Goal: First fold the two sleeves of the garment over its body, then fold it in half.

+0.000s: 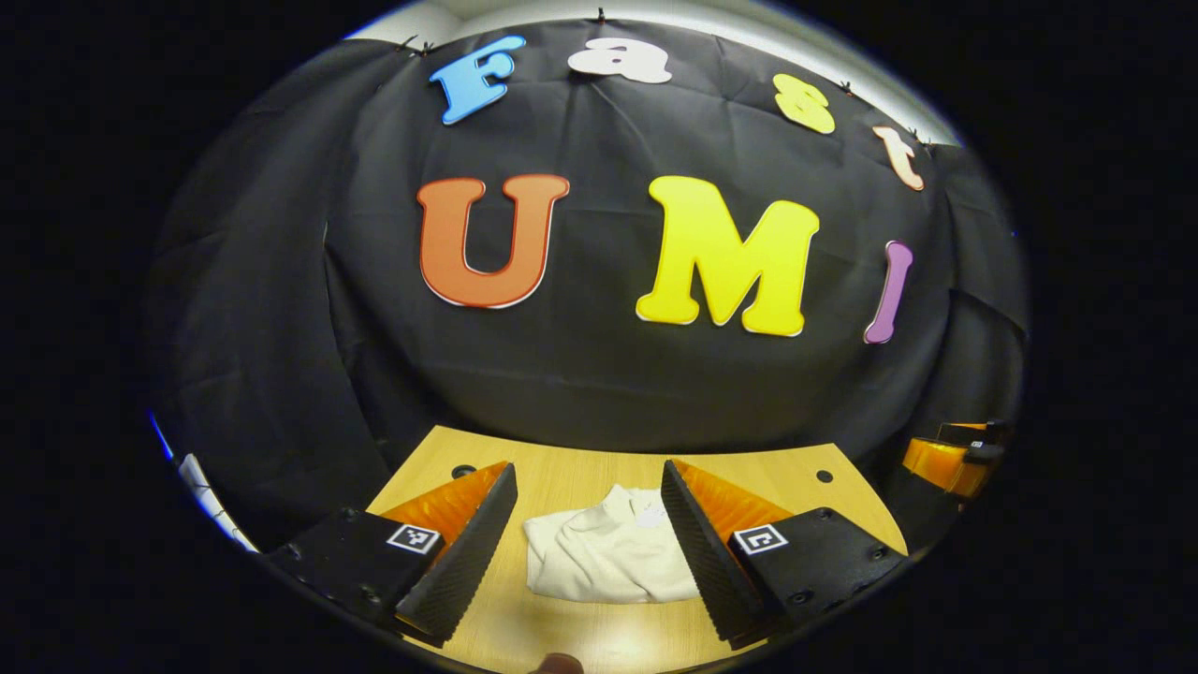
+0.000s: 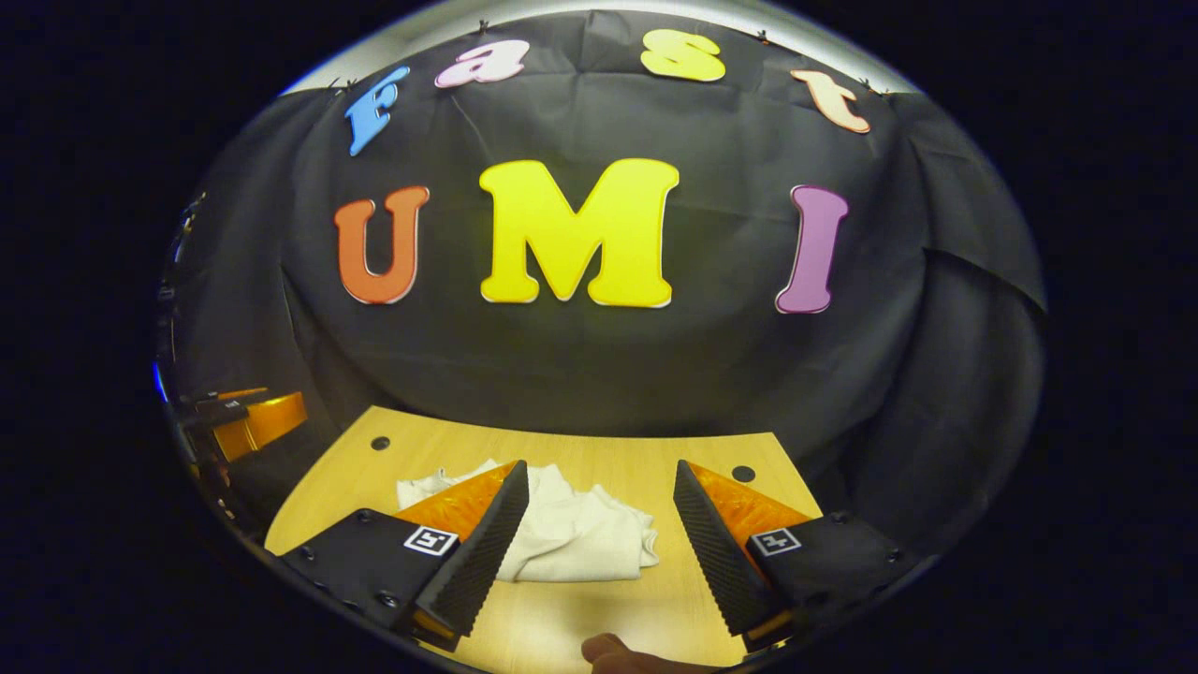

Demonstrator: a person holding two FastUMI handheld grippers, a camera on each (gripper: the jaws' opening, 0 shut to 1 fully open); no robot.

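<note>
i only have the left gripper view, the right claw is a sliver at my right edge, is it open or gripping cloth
Observer: The right claw is open, with nothing between its fingers.
Operator: my own claw's finger hides the garment's right side, where does it end
Observer: In the right gripper view the garment ends in a free corner between that claw's fingers. There is bare table between that corner and the right-hand finger.
</note>
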